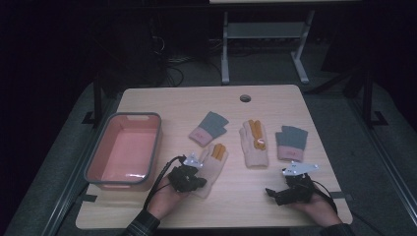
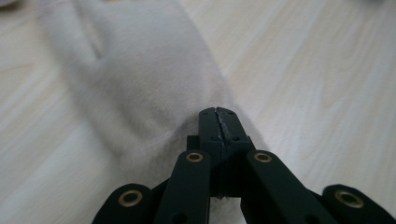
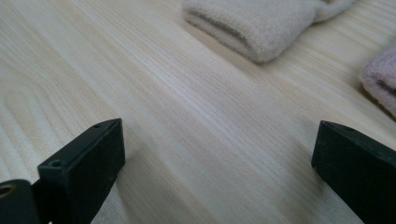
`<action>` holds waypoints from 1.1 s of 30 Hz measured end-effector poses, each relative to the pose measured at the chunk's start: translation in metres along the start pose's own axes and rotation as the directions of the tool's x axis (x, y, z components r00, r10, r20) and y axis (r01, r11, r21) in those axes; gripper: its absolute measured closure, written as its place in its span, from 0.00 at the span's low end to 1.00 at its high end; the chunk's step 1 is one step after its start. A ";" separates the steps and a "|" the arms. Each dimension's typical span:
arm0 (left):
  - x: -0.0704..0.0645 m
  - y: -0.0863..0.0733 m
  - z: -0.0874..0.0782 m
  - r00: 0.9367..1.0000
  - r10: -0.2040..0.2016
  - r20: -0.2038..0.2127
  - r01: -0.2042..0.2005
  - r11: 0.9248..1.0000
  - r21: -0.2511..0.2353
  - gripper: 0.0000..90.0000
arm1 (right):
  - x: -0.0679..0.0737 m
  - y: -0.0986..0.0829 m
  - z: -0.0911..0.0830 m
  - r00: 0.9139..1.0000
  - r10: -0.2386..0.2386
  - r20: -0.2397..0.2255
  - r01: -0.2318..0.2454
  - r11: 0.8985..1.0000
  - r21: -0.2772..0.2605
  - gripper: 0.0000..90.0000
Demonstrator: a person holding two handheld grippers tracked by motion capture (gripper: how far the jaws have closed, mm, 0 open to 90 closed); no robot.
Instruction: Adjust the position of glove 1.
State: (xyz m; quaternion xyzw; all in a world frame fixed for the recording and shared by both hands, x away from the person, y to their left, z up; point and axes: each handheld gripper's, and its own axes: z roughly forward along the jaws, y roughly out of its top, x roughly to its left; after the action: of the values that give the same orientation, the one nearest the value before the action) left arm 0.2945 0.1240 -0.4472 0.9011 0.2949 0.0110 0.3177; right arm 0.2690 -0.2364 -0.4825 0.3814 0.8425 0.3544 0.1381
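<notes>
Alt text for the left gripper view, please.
The left gripper, jaws shut, pinches the cuff edge of a cream glove lying on a pale wooden table. The glove stretches away, blurred, toward the top left.

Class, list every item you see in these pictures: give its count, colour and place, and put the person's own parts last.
Cream gloves with orange fingers: 2; one at the table's front left, its cuff pinched by the left gripper, one at the centre.
Grey-and-pink fingerless gloves: 2; one behind the held glove, one at the right.
Bin: 1, grey rim, pink inside, table's left.
Table: 1, light wood.
Cable hole: 1, grey, table's far edge.
Left gripper: black, jaws closed on the cream cuff.
Right gripper: black, jaws open above bare table, front right.
Hands: 2; left, right, bottom edge.
</notes>
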 end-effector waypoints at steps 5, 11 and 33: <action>-0.009 0.009 0.010 0.999 0.028 0.042 -0.028 1.000 -0.007 0.99 | 0.000 0.000 0.000 1.000 0.000 0.000 0.000 1.000 0.000 0.03; -0.018 0.020 0.021 0.996 0.060 0.065 -0.059 0.998 -0.017 0.99 | 0.000 0.000 0.000 1.000 0.000 0.000 0.000 1.000 0.000 0.03; -0.045 0.067 0.068 0.983 0.128 0.128 -0.121 0.991 -0.057 0.99 | 0.000 0.000 0.000 1.000 0.001 0.000 -0.001 1.000 0.000 0.03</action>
State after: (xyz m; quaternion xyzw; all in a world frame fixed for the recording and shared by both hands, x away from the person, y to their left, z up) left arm 0.3067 0.0200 -0.4549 0.9085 0.2159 -0.0213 0.3570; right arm 0.2690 -0.2364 -0.4825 0.3817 0.8425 0.3543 0.1379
